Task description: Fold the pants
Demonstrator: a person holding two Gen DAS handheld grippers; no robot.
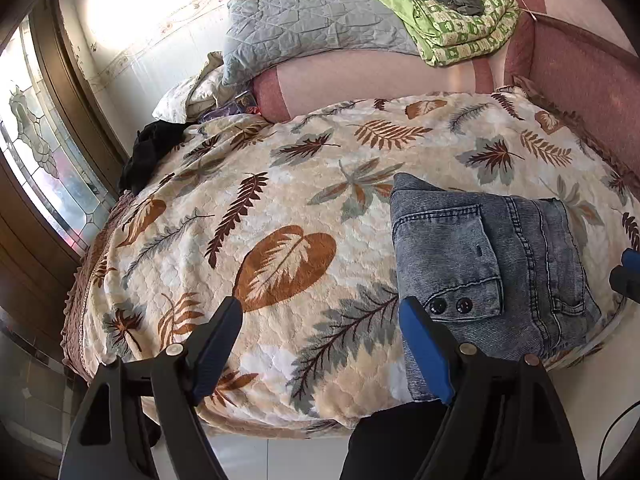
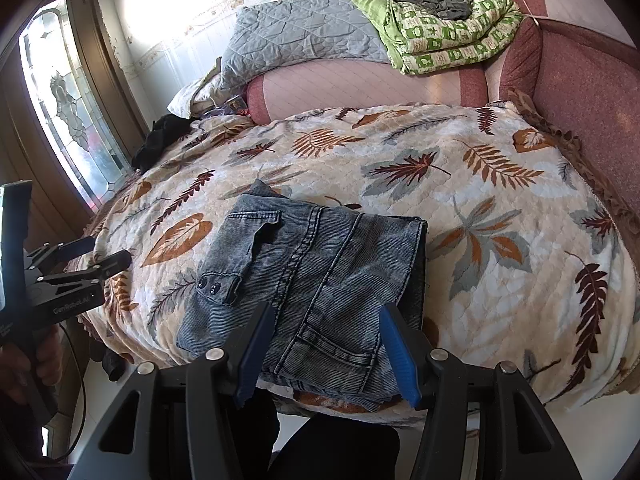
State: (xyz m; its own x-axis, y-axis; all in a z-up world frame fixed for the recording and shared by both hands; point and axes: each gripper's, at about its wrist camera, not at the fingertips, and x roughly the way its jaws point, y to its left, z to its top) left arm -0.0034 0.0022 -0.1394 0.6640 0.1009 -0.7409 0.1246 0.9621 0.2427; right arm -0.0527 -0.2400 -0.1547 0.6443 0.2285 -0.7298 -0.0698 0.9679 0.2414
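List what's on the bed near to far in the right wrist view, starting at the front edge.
Folded jeans at the front edge → bare leaf-print blanket → pink bolster → grey quilted pillow with the green patterned quilt beside it, against the wall.

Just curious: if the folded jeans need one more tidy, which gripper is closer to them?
Probably the right gripper: its open jaws hang over the jeans' near edge. The left gripper is open too, but mostly over the bare blanket beside them.
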